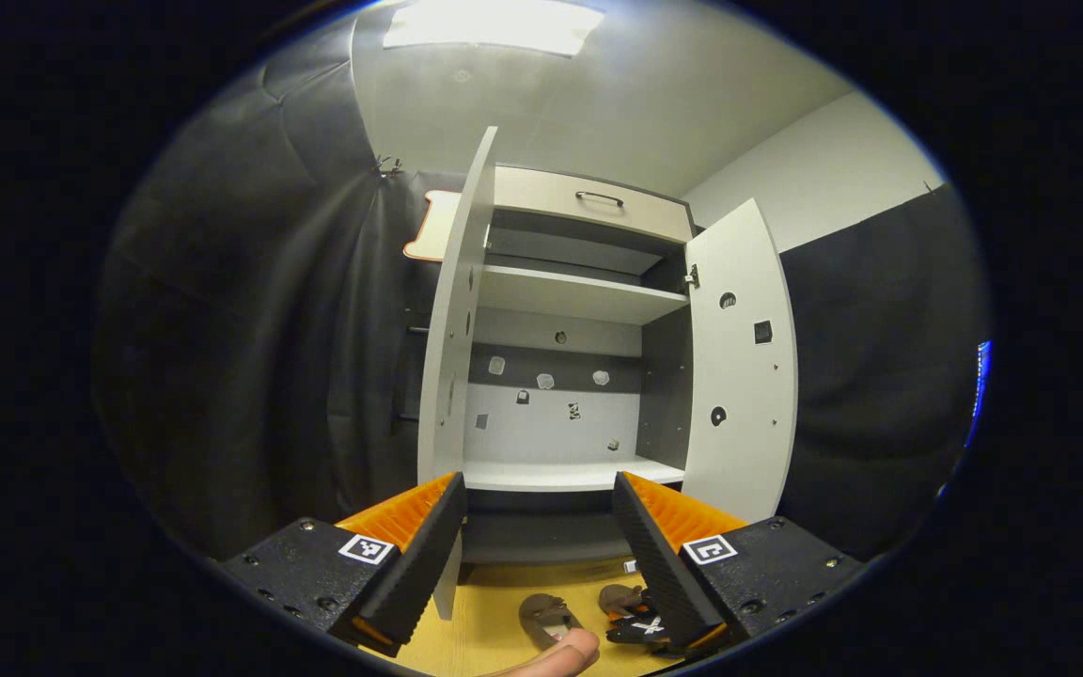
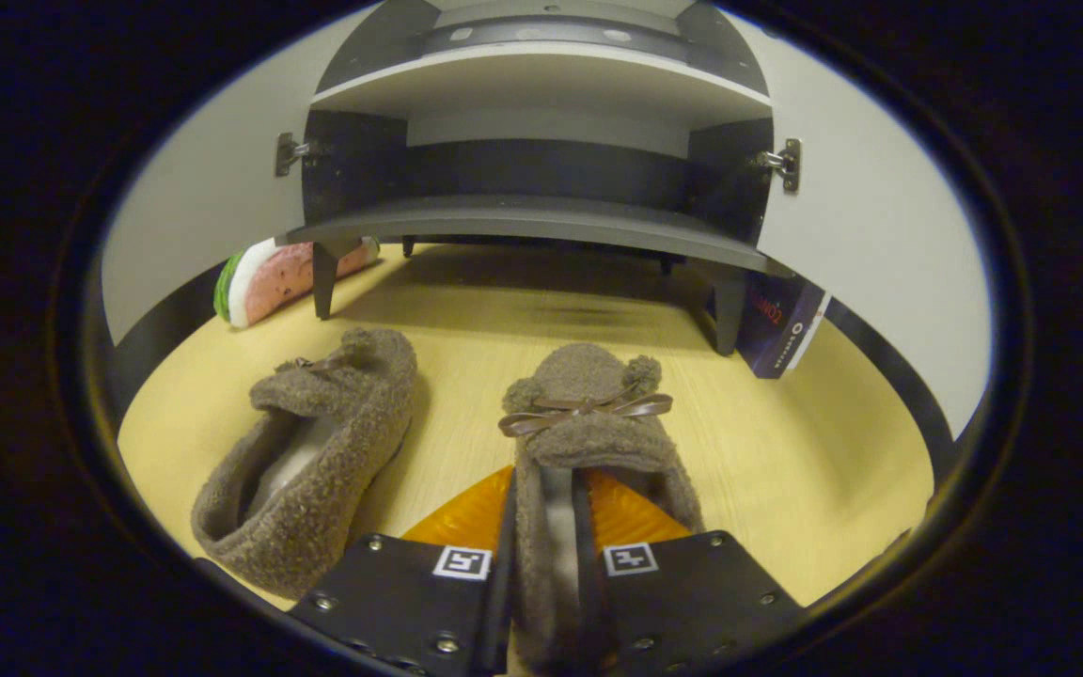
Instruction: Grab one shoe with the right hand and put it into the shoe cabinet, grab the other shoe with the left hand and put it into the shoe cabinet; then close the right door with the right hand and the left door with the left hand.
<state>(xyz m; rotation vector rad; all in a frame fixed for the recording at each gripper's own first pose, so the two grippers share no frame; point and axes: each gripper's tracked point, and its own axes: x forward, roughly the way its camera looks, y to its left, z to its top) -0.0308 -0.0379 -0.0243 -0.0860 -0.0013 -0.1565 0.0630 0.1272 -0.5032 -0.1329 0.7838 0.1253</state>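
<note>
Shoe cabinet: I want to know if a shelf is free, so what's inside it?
The shoe cabinet has both doors open; its visible shelves are bare, apart from small marks on the back panel. The drawer's inside stays hidden.

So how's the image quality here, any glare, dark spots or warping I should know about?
Left gripper view: the ceiling light blows out to white glare, the cabinet door edges bow from fisheye distortion, and the slippers lie dim near the bottom. Right gripper view: even, warm light, a soft shadow under the cabinet, shelf lines curved, and the gripped slipper blurs closest to the lens.
</note>
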